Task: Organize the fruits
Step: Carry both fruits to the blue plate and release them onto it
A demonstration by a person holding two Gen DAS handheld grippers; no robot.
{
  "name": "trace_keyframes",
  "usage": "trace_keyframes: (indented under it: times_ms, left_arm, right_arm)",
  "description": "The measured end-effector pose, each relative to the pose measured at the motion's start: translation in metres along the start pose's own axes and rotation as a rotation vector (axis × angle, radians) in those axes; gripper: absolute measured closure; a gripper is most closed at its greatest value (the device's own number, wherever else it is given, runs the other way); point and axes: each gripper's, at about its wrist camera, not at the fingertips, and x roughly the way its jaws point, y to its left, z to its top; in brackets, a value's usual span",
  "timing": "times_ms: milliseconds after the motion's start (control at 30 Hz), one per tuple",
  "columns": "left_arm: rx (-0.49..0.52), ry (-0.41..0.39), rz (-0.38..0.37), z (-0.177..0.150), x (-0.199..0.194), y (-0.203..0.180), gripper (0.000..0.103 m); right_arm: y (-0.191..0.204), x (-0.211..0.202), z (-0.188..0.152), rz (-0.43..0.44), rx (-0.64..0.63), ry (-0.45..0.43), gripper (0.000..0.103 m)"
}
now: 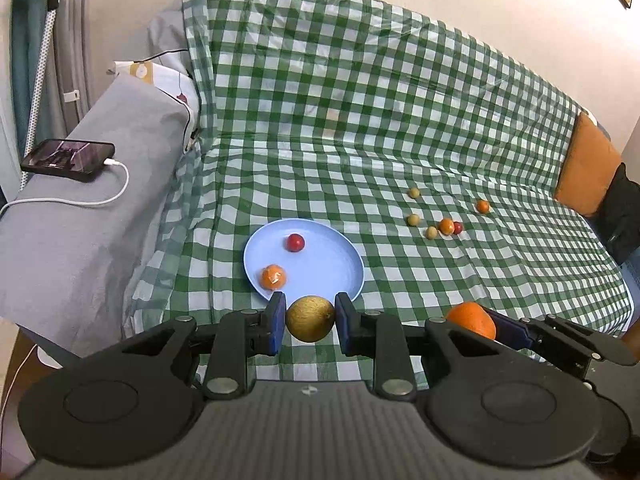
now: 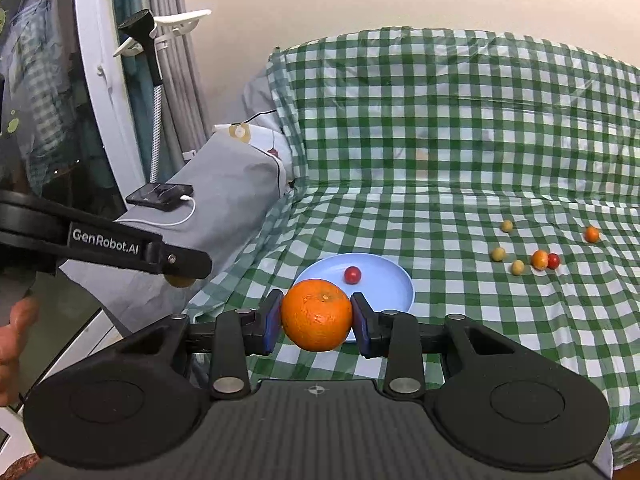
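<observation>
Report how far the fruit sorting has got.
Done: a red fruit and a small orange fruit lie in the blue plate. In hand: the left gripper holds a yellow-brown fruit, the right gripper an orange, both near the plate. Left: six small fruits on the checked cloth, including a far orange one.

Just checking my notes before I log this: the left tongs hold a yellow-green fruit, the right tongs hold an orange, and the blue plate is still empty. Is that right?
Not quite. The blue plate is not empty: the left wrist view shows a small red fruit and a small orange fruit on it. The rest stands: the left tongs hold the yellow-green fruit, and the right tongs hold the orange.
</observation>
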Motion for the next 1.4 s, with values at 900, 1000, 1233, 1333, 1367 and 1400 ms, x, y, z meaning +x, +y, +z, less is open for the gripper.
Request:
trace_keyframes:
  times_ms: [900,1000,1233,1333,1367,1400]
  left_arm:
    - [0.036,0.039,-0.036,0.012,0.030,-0.003,0.074]
    - [0.031,0.048,-0.030,0.014,0.036,-0.002,0.074]
    - [0.016,0.071,-0.005,0.019,0.053,0.005,0.074]
    - [0.017,0.068,0.009,0.022,0.061,0.009,0.074]
    - [0.015,0.067,0.015,0.023,0.063,0.010,0.074]
    - [0.012,0.066,0.019,0.025,0.067,0.012,0.074]
  right_arm:
    - [-0.012,0.007,0.002,-0.084,0.063,-0.008,0.065]
    - [-0.015,0.012,0.001,-0.087,0.078,0.004,0.065]
    - [-0.022,0.027,-0.001,-0.069,0.080,0.037,0.065]
    - [-0.024,0.038,0.000,-0.059,0.077,0.057,0.065]
    - [-0.025,0.043,0.001,-0.057,0.075,0.066,0.065]
    - [-0.026,0.047,0.001,-0.055,0.074,0.074,0.065]
